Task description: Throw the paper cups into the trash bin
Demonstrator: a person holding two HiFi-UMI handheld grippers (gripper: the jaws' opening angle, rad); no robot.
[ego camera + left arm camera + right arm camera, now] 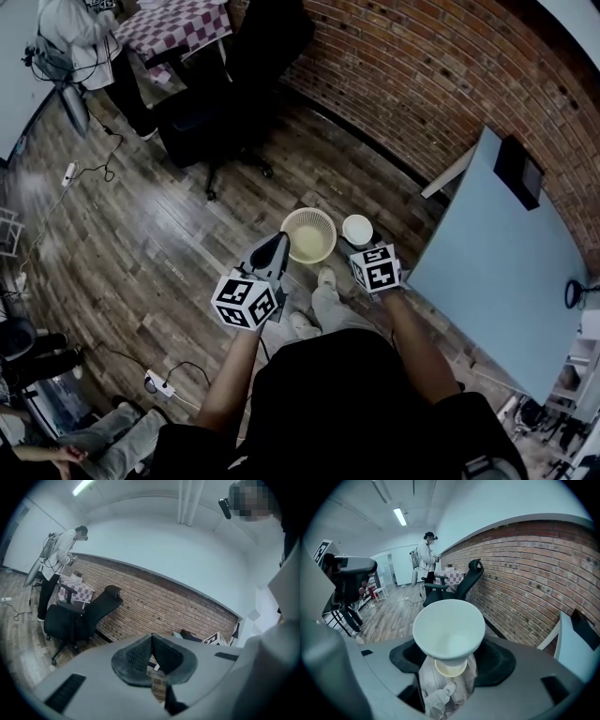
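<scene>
A white paper cup [357, 230] sits mouth-up in my right gripper [359, 240], just right of the cream round trash bin [308, 234] on the wooden floor. In the right gripper view the cup [449, 627] fills the gap between the dark pads [499, 660], which press on its sides. My left gripper [273, 250] hovers over the bin's left rim. Its ribbed pads [133, 656] meet with nothing between them. A pale round shape [450, 668] shows under the cup; I cannot tell whether it is the bin.
A blue-grey table [506, 272] stands at the right with a black box [517, 171] on it. A brick wall [422, 75] runs behind. A black office chair [225, 84] stands further back, and a person [84, 37] by a checked table [178, 23]. A power strip [155, 384] lies on the floor.
</scene>
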